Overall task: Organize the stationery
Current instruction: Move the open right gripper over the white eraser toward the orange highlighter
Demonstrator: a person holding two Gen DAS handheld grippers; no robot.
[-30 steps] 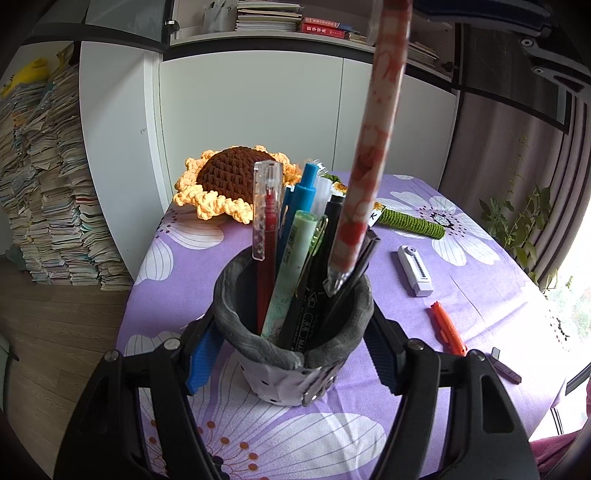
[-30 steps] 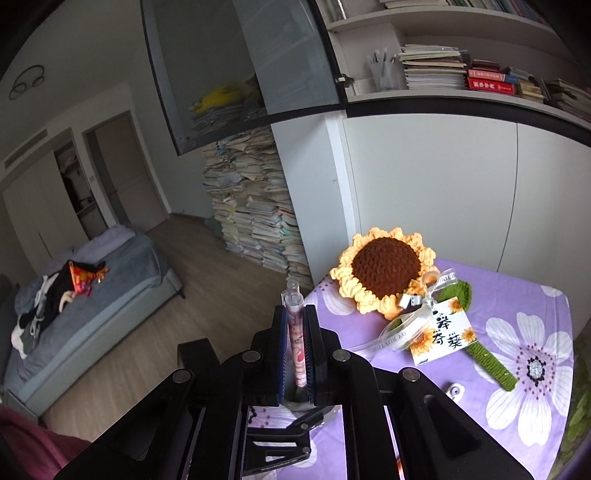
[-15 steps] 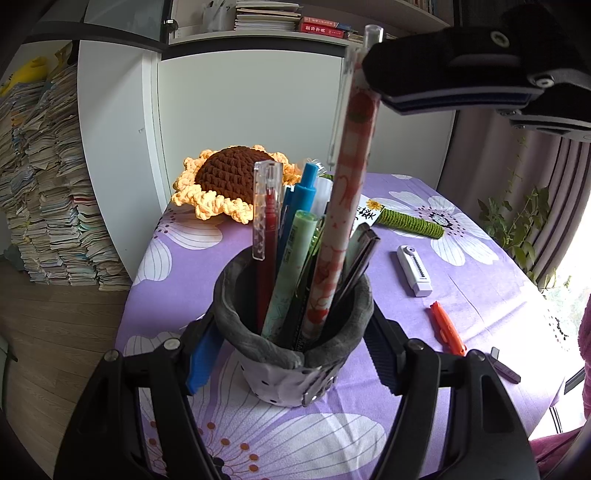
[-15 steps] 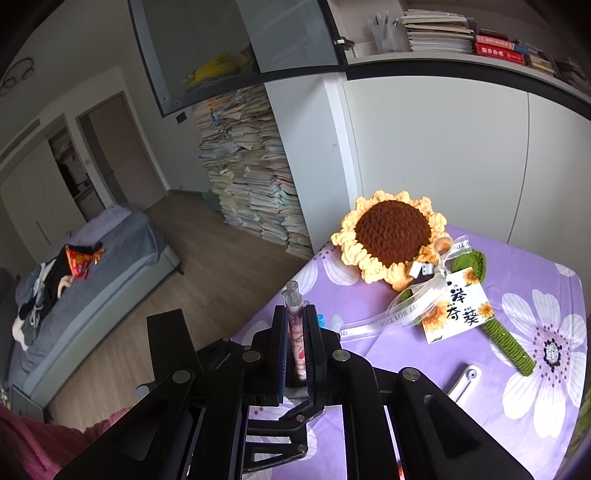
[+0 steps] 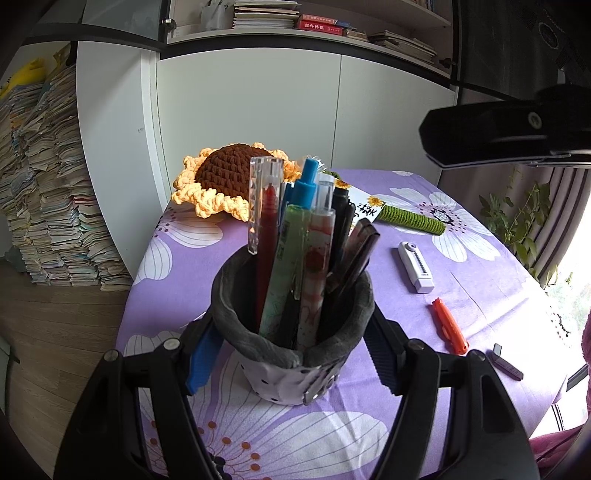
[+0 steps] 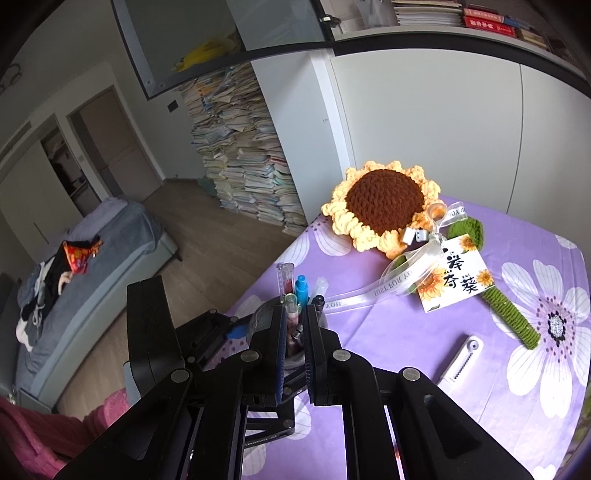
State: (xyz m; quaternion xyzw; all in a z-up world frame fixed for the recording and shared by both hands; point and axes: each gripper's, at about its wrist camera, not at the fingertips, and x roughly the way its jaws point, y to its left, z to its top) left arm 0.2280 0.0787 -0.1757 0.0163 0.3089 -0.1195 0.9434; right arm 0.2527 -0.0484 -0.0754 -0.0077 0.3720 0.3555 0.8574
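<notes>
Counts as the pen-stowing step nearly done, with left tool [image 5: 293, 354] clamped round the pen cup [image 5: 258, 343], pink pen [image 5: 317, 258] standing inside it, right tool [image 6: 295, 332] above the cup, narrowed and seemingly empty, and calls next for fetching the orange cutter [image 5: 448, 326] right of the cup.

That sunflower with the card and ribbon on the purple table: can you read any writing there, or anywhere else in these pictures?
"JUST FOR YOU" repeats in grey letters along the clear ribbon.
Large black Chinese characters stand on the white card; I cannot read them with certainty.
Small print on the green pen in the pen holder: too small.
Red book spines on the shelf: too blurred.
</notes>
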